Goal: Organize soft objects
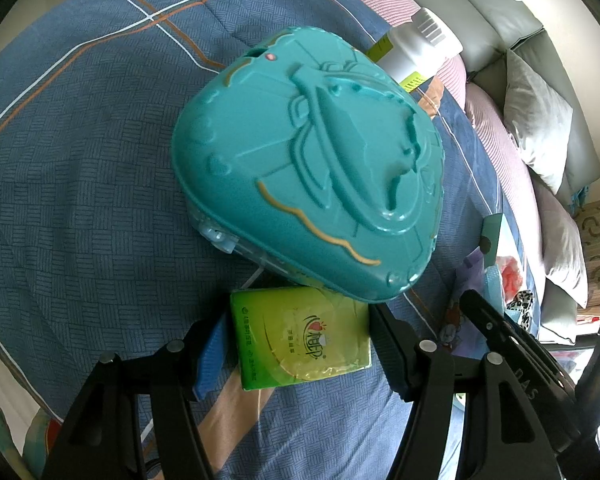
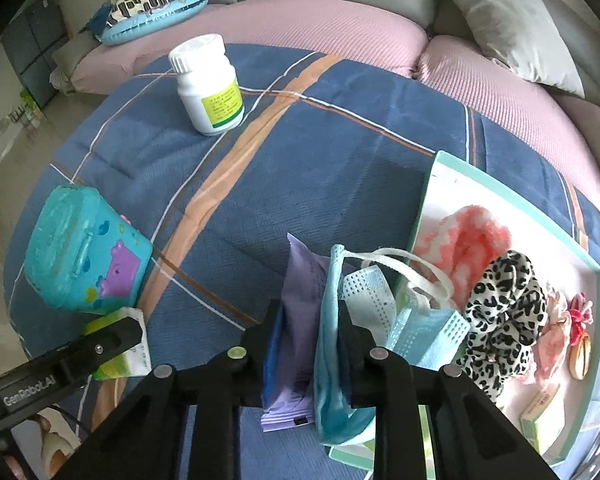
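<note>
Clamping a purple packet and a blue face mask together, your right gripper hangs just beside the mint-edged tray, where a pink fluffy piece and a leopard-print scrunchie lie. Your left gripper brackets a green tissue pack on the blue quilt, just beside a teal toy case; whether its pads press the pack, you cannot tell.

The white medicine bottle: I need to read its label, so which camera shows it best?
The right wrist view: the white medicine bottle stands upright on the blue quilt, unobstructed, cap and yellow label facing the camera. The left wrist view shows it mostly hidden behind the teal toy case.
</note>
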A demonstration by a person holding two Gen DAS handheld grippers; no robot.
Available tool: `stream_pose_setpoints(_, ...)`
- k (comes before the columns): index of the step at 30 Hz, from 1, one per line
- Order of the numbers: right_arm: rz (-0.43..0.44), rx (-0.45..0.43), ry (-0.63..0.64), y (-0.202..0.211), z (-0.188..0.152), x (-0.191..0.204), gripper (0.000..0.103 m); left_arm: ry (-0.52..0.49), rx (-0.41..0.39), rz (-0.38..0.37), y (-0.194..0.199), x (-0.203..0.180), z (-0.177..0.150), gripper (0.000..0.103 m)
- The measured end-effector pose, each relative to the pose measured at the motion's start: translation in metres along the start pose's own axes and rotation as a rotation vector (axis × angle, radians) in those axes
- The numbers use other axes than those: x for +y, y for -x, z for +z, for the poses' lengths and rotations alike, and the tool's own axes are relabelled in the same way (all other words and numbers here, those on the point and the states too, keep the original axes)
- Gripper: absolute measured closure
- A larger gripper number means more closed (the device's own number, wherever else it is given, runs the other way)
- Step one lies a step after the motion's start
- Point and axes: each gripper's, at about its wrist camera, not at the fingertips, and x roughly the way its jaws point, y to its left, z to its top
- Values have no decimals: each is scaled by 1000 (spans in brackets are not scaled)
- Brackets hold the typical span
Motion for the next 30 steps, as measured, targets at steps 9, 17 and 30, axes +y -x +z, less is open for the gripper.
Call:
stream_pose_setpoints(9,14,-12,-3,7,-1,-3,86,0,3,-5,0,4,3,36)
stream_pose_setpoints(17,10,-23,16,11,-4,-6,86,-1,5,-7,0,7,5,36)
stream_pose_setpoints(30,75,-22,54,18,-15,-9,82,4,7,-14,0,8,5,36)
